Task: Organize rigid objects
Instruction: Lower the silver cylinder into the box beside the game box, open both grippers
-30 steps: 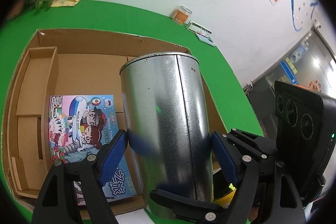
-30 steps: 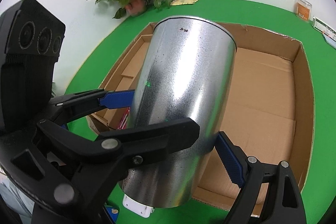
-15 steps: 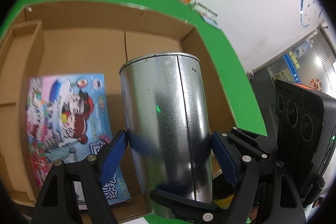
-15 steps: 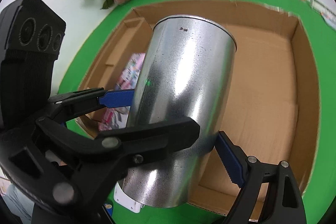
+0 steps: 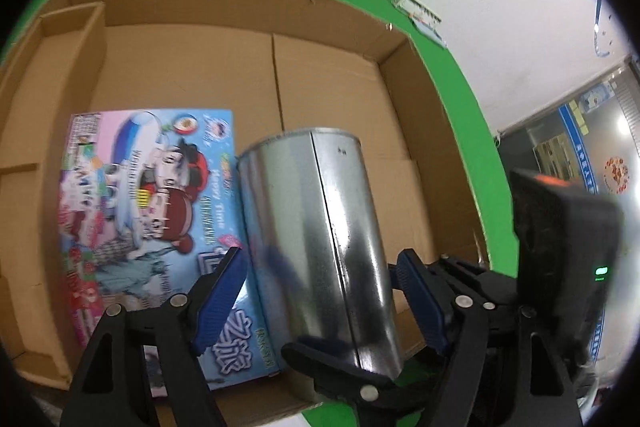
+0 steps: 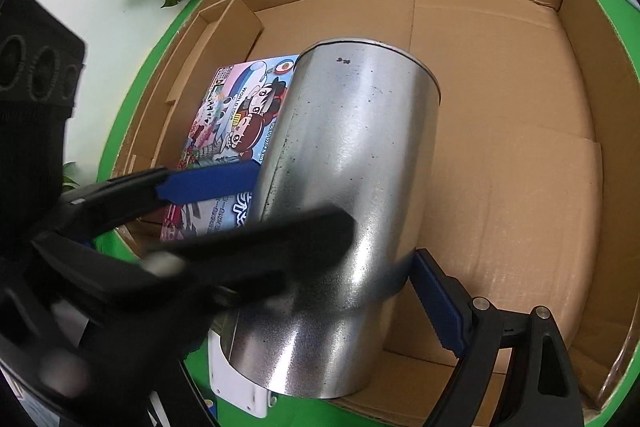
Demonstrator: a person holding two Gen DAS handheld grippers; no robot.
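Your left gripper (image 5: 320, 291) and right gripper (image 6: 340, 223) each stand wide, pads pressed on the metal can (image 5: 316, 227) over the cardboard box (image 5: 332, 79). At nine o'clock, a "WORLD TOUR" game box (image 6: 236, 119).

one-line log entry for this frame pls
phase: carry | held: metal can, both grippers: left, right | over: cardboard box | inside: game box

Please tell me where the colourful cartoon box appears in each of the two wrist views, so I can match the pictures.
Left wrist view: the cartoon box lies flat in the cardboard box, left of centre, left of the metal can.
Right wrist view: the cartoon box is left of centre, partly hidden behind the can.
Shared landmark: the metal can.
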